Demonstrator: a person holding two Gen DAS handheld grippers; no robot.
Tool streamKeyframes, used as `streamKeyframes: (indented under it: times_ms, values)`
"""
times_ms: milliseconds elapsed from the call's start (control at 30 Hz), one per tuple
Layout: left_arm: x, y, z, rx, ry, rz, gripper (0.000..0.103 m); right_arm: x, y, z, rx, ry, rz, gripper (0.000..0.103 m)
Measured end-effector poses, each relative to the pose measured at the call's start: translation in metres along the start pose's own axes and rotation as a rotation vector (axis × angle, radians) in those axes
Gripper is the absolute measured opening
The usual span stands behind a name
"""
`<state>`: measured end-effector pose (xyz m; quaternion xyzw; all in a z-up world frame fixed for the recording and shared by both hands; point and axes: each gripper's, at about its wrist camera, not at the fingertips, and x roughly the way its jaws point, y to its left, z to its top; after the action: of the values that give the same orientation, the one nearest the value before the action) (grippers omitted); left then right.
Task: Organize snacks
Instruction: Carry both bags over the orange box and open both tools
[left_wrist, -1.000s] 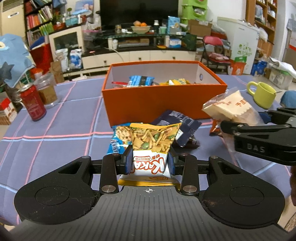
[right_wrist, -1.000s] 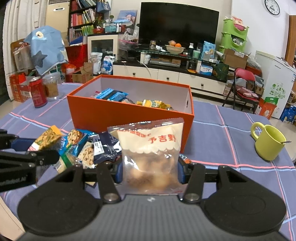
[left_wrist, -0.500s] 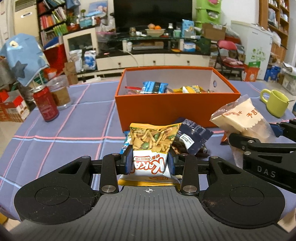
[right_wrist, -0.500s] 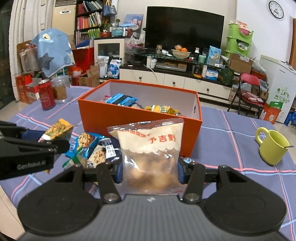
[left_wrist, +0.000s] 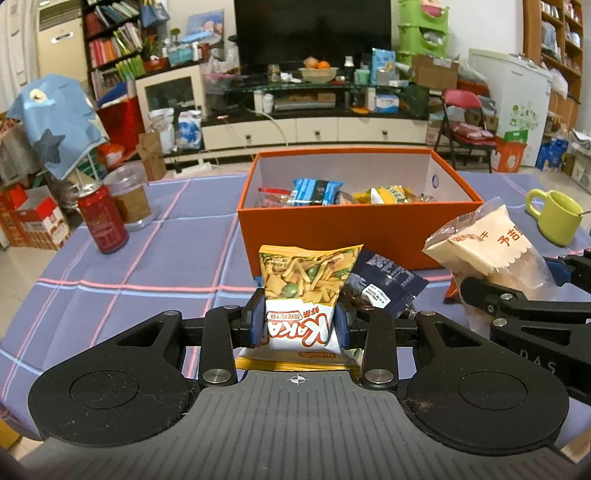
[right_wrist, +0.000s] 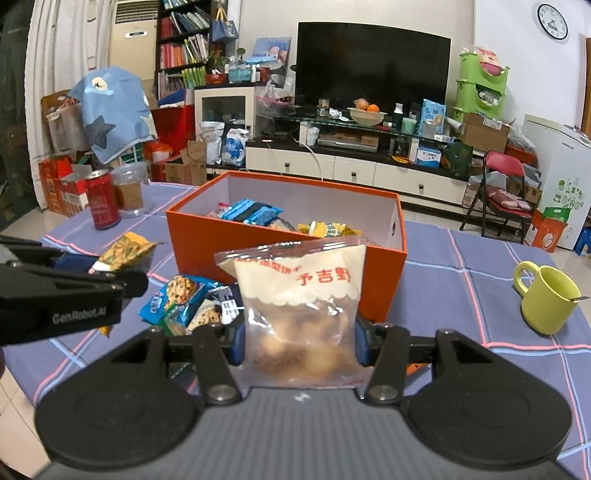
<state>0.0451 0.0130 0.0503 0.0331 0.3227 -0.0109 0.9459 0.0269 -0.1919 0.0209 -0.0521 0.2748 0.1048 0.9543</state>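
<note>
So the left gripper (left_wrist: 298, 325) has its jaws clamped on both sides of a yellow KAKA snack bag (left_wrist: 302, 291), which stands upright at bottom center of the left wrist view, held up off the tablecloth. The right gripper (right_wrist: 300, 341) is doing the same with a clear cookie bag (right_wrist: 301, 314) with a cream top and red lettering, pinched at its lower half in the bottom middle of the right wrist view. You can see that cookie bag poking in from the right edge of the left view too. Just behind the KAKA bag there's a dark navy packet (left_wrist: 384, 286) lying on the cloth, and in the right view a little pile of blue cookie packets (right_wrist: 184, 301) sits left of center, right in front of the orange box (left_wrist: 360, 230). The box sits mid-frame, open on top, already holding a blue wrapper (left_wrist: 314, 192) and some yellow packets (left_wrist: 386, 194). Further out: a red can (left_wrist: 102, 225) and a clear cup (left_wrist: 131, 197) at the left, a green mug (right_wrist: 546, 297) at the right, all on the purple plaid tablecloth (left_wrist: 147, 266).
</note>
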Motion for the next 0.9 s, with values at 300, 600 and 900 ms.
streamKeyframes:
  times_ms: [300,600,900]
  values:
    - [-0.015,0.010,0.030,-0.020,-0.063,-0.048,0.005,-0.012,-0.013,0.017,0.039,-0.041,0.025,0.053]
    - [0.100,-0.021,0.136,-0.077,0.006,-0.150,0.005,0.074,-0.059,0.096,0.148,-0.033,0.013,0.053]
    - [0.065,0.020,0.109,-0.072,-0.099,-0.178,0.053,0.080,-0.088,0.096,0.187,-0.056,0.025,0.074]
